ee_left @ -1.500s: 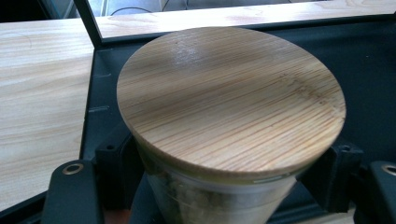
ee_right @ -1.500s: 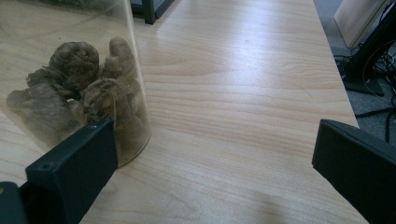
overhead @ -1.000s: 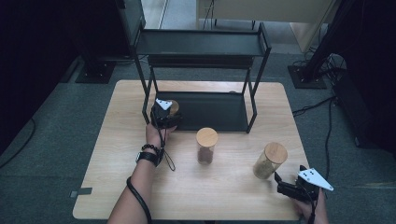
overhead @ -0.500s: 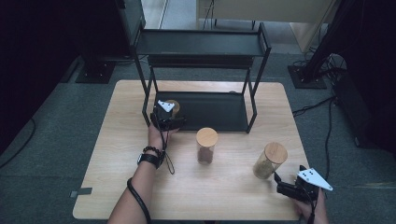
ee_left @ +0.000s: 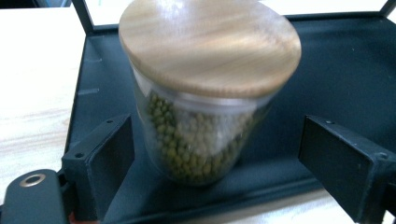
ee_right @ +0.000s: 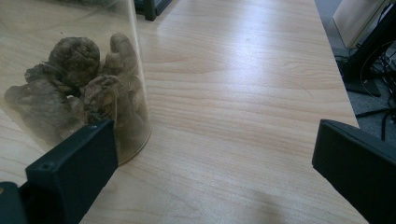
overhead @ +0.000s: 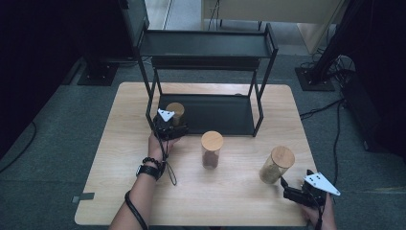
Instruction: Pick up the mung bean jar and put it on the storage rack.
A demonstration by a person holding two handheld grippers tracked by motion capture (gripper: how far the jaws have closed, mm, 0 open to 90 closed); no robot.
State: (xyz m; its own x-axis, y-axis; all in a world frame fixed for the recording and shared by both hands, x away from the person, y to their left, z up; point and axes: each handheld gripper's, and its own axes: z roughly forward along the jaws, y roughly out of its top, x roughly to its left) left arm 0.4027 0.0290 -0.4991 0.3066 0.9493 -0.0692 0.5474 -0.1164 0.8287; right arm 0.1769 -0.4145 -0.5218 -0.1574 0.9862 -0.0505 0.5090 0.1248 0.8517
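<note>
Pale wood-grain table [overhead: 119,191] on grey carpet, black metal two-tier rack [overhead: 206,45] at its far side. Left gripper [overhead: 173,125] sits at the rack's lower tray [ee_left: 355,70], jaws released and spread, having just opened. Green-bean jar [ee_left: 203,116] stands between them on the matte black tray at its front left corner, pads clear of the glass: round clear cylinder, flat light wooden lid, small green beans inside. Right gripper [overhead: 294,191] rests at the table's near right corner, jaws wide apart, grasping nothing. Just beside it a glass jar of knobbly brown roots [ee_right: 79,88], wooden lid. Mid-table a third cylindrical jar [overhead: 211,149], reddish-brown fill, same round wood lid.
</note>
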